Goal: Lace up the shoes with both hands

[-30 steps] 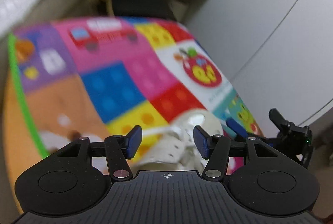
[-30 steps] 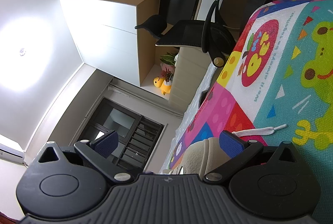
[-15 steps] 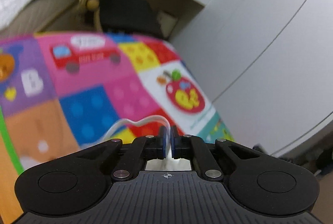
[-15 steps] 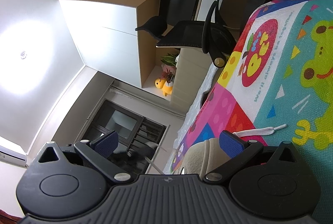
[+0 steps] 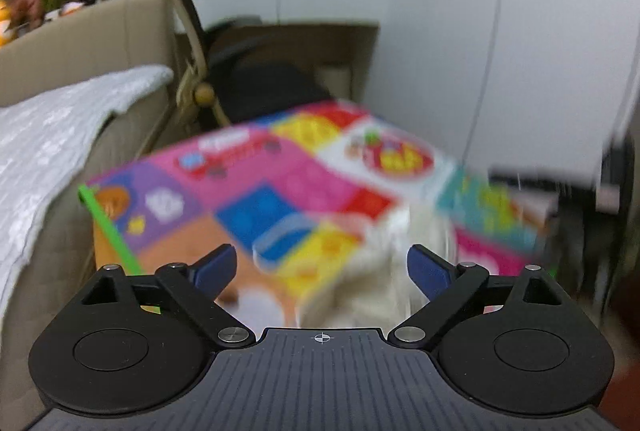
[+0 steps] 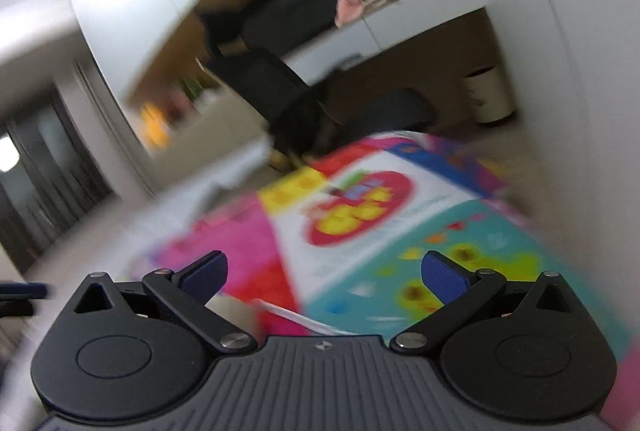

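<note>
Both views are smeared by motion. In the left wrist view a cream shoe [image 5: 380, 271] lies on the bright play mat [image 5: 280, 183], just beyond my left gripper [image 5: 322, 269]. Its jaws are opening and stand wide, with no pad touching anything. A blurred white lace [image 5: 280, 235] loops over the mat to the left of the shoe. In the right wrist view my right gripper [image 6: 324, 277] is open and holds nothing. A bit of the cream shoe [image 6: 232, 311] and a white lace [image 6: 296, 317] show low between its fingers.
A grey-quilted bed [image 5: 48, 135] runs along the left of the mat. A dark office chair [image 6: 280, 83] and a desk stand beyond the mat's far edge. White wardrobe doors [image 5: 500, 51] rise on the right, with a cream bin [image 6: 490, 97] near the desk.
My left gripper shut on the white lace half a second ago, then let it go and now stands wide. Both cameras swung; the right view rolled from the ceiling down to the mat.
</note>
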Action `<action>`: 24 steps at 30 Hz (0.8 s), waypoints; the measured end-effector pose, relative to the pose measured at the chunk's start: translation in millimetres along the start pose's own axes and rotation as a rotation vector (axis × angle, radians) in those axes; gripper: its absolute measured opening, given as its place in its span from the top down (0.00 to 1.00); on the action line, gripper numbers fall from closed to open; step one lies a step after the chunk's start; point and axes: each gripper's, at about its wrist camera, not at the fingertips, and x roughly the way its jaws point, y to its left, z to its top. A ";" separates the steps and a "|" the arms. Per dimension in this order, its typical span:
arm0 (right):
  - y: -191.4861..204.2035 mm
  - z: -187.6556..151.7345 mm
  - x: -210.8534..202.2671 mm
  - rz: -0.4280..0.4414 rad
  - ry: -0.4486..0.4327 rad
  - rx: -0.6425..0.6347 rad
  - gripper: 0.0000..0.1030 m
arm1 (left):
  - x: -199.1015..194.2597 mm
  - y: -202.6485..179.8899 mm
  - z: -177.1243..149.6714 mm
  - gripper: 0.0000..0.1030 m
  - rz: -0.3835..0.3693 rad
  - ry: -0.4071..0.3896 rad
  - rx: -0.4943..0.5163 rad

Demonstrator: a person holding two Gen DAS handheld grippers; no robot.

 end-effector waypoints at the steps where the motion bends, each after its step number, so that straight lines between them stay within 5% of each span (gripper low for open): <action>1: -1.9 -0.8 3.4 -0.002 0.053 0.011 0.00 | 3.1 -4.1 -8.9 0.07 0.001 0.017 0.020; 3: -9.3 -6.2 11.4 0.044 0.150 0.079 0.00 | 7.4 -8.0 -23.4 0.07 -0.008 0.035 0.050; 5: -9.7 -11.4 9.0 0.059 0.127 0.075 0.00 | 16.0 -9.6 -32.0 0.07 0.000 0.048 0.070; 11: -6.2 10.2 16.8 0.057 0.240 0.081 0.03 | 47.0 -7.0 -42.6 0.05 -0.043 0.065 0.104; 14: 11.6 18.3 10.7 -0.038 0.205 -0.114 0.41 | 55.2 7.2 -37.9 0.05 -0.094 0.070 0.057; 15: 20.6 19.2 11.7 -0.078 0.203 -0.204 0.62 | 56.1 11.9 -36.9 0.05 -0.097 0.067 0.035; 23: 54.4 -2.4 59.5 -0.095 0.299 -0.492 0.66 | 51.6 36.1 -31.5 0.05 -0.096 0.022 -0.074; 24: 54.8 -4.8 65.2 -0.086 0.313 -0.481 0.76 | 51.0 37.9 -30.9 0.05 -0.094 0.020 -0.085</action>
